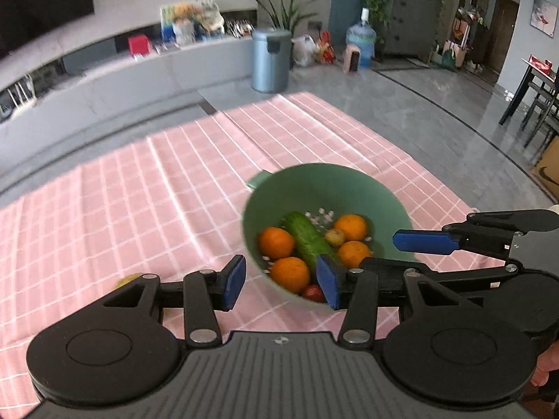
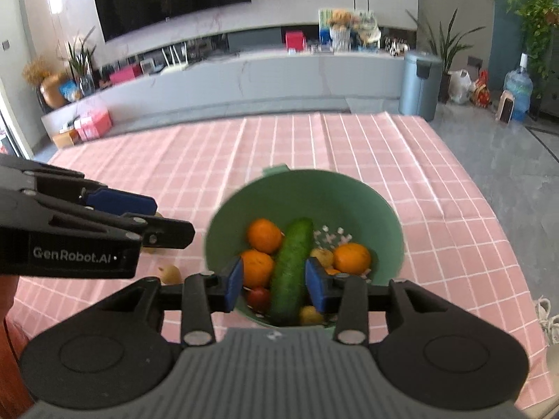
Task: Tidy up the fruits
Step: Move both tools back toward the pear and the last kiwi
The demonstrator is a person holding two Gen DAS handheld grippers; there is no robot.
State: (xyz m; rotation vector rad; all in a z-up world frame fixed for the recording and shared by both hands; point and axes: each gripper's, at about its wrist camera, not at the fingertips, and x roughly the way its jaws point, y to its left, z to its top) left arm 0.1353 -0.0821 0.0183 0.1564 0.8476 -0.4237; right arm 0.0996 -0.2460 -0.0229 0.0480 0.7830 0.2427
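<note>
A green colander bowl stands on the pink checked tablecloth. It holds a cucumber, several oranges, small yellow-brown fruits and a red fruit. My left gripper is open and empty above the bowl's near-left rim. My right gripper is open above the bowl, its jaws on either side of the cucumber and apart from it. The right gripper also shows in the left wrist view.
A small yellow-brown fruit lies on the cloth left of the bowl; another peeks out behind my left gripper. The left gripper hovers at the left of the right wrist view. The table's far edge borders a grey floor with a bin.
</note>
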